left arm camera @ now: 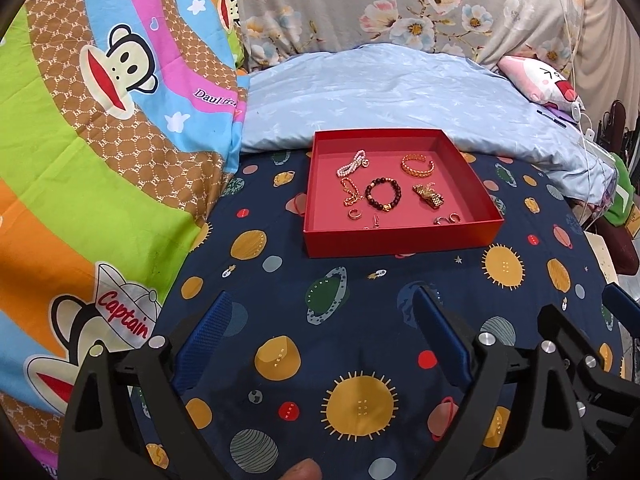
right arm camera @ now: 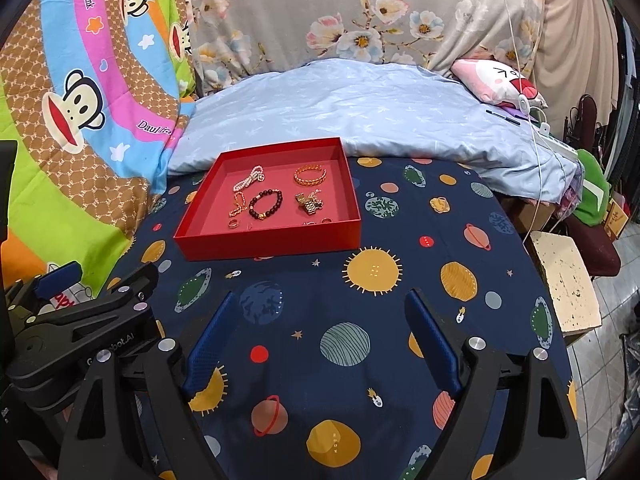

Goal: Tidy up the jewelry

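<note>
Ahead of the left gripper (left arm camera: 322,320), in the left wrist view, a shallow red box (left arm camera: 400,236) sits on a bed covered by a dark blue planet-print sheet (left arm camera: 360,360), its far edge just beside a pale blue pillow (left arm camera: 400,84). Inside the box lie a pearl bracelet (left arm camera: 352,164), a gold bangle (left arm camera: 417,164), a dark beaded bracelet (left arm camera: 382,194), a gold chain (left arm camera: 350,192), a gold watch band (left arm camera: 430,196) and a few small rings near the front wall. The gripper's blue fingers (left arm camera: 204,336) stand wide apart with nothing between them, well short of the box. A cartoon monkey blanket (left arm camera: 100,140) rises at the left. From the right wrist view, the same red box (right arm camera: 272,240) lies ahead and to the left of the right gripper (right arm camera: 320,316), whose fingers (right arm camera: 432,336) are likewise spread wide and empty above the sheet. The left gripper (right arm camera: 80,312) shows at the lower left edge. A floral cloth (right arm camera: 360,12) hangs behind the pillow.
</note>
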{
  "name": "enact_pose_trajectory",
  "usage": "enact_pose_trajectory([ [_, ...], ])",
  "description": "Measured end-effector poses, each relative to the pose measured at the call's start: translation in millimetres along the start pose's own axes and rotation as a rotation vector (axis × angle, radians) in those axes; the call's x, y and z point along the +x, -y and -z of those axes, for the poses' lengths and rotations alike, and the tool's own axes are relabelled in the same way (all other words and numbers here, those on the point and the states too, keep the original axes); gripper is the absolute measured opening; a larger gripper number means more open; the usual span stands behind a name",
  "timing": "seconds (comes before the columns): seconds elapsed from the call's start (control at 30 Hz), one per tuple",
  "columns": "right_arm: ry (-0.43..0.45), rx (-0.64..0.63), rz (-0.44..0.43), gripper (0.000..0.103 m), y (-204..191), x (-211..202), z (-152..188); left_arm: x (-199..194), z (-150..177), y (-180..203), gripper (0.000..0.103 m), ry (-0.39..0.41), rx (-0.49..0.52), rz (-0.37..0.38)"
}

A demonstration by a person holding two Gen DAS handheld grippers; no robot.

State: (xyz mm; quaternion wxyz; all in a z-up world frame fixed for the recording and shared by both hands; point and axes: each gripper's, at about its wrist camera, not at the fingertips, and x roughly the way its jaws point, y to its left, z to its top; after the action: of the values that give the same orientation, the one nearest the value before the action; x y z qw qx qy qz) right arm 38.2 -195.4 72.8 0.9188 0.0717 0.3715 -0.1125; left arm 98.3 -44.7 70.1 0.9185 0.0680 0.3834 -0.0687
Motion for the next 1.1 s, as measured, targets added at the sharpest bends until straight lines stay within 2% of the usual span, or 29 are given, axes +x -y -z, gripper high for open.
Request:
enact_pose_trajectory([
  [1.1, 0.019, -0.003, 0.008, 0.085, -2, -11, -2, -14, -1, -5, 0.091, 0.014, 0.001, -0.017],
])
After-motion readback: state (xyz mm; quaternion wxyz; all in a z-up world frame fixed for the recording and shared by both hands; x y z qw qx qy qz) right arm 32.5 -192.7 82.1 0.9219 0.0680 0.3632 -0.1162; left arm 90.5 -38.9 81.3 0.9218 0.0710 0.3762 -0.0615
